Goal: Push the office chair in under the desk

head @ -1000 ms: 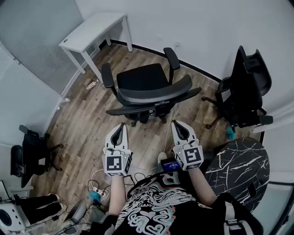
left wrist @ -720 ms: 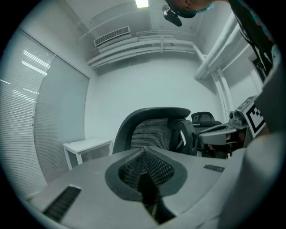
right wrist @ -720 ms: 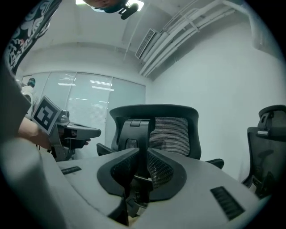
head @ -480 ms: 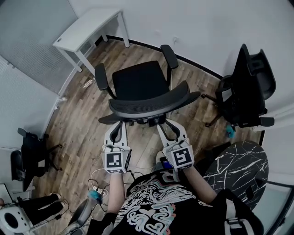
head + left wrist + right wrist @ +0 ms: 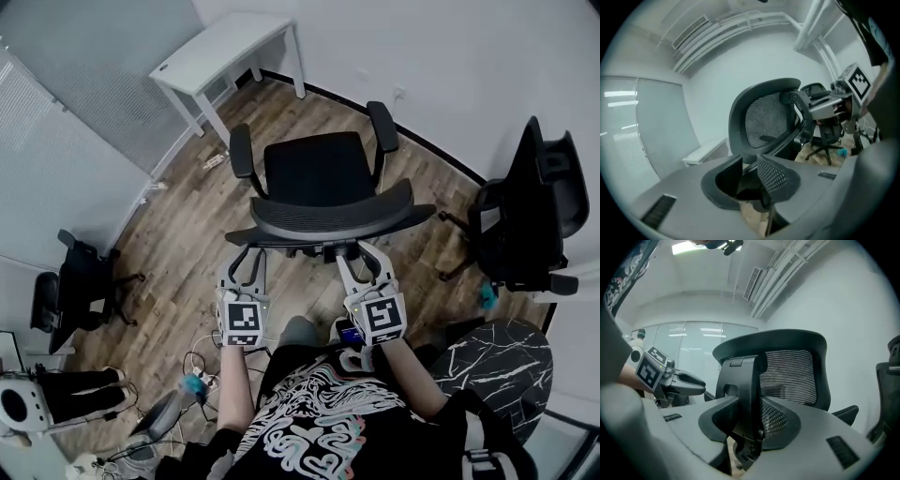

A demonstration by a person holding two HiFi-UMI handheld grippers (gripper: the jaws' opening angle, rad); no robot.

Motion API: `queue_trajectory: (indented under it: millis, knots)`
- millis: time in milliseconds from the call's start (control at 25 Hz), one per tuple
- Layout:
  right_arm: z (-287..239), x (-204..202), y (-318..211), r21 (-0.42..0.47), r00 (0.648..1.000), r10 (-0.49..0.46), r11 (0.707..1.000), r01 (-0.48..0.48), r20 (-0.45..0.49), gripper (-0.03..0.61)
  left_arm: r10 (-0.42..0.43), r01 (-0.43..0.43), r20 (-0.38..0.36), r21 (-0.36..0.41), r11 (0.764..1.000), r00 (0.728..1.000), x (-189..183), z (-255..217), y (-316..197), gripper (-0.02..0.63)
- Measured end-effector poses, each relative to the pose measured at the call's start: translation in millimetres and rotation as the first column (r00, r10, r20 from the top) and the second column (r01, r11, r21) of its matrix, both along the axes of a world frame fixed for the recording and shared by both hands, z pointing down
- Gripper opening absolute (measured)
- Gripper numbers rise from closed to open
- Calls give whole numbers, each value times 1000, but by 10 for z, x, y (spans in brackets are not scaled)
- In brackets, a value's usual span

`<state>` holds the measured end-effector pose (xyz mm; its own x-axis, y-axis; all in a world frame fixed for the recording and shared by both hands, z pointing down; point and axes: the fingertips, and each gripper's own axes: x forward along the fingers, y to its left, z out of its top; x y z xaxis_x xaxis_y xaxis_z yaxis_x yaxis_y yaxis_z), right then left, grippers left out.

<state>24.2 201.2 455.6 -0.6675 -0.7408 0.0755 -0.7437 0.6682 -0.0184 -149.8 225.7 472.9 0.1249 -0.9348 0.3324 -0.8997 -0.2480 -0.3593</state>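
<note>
In the head view the chair (image 5: pixel 319 173) stands on the wood floor (image 5: pixel 178 234) with its back (image 5: pixel 328 220) toward me and its seat facing the white desk (image 5: pixel 225 52). The desk stands against the pale walls, and the chair is near it but not under it. My left gripper (image 5: pixel 248 255) and right gripper (image 5: pixel 364 255) reach side by side to the back's lower rim, which hides their tips. A small thing (image 5: pixel 215 161), too small to tell, lies on the floor between chair and desk. A second chair (image 5: pixel 525 216) stands at the right, a third chair (image 5: pixel 80 286) at the left, a dark marbled table (image 5: pixel 487 361) is beside my right arm, and cables (image 5: pixel 202 370) lie by my feet. The left gripper view shows what the rim hides. My left fingers (image 5: pixel 776 176) stand apart, having just been opening, and press on nothing, with the mesh back rising just beyond them under ceiling pipes (image 5: pixel 740 28). In the right gripper view my right fingers (image 5: pixel 780 420) are apart too, just opened wider, with the back's upright support (image 5: pixel 743 380) between them. I cannot tell whether the pads touch it.
</note>
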Motion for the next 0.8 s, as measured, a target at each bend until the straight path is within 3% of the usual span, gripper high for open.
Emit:
queue_trajectory:
  millis: [200, 480, 800]
  knots:
    - [28, -98, -58, -33, 999, -23, 999, 24, 27, 101, 58, -34, 208, -118, 992, 976, -180, 164, 66, 198]
    - [17, -142, -119, -26, 998, -44, 999, 45, 40, 101, 141, -78, 313, -203, 976, 939, -211, 320, -19, 241]
    - [-3, -175, -143, -5, 999, -49, 999, 49, 11, 110, 215, -123, 354, -265, 956, 910, -218, 375, -169, 246]
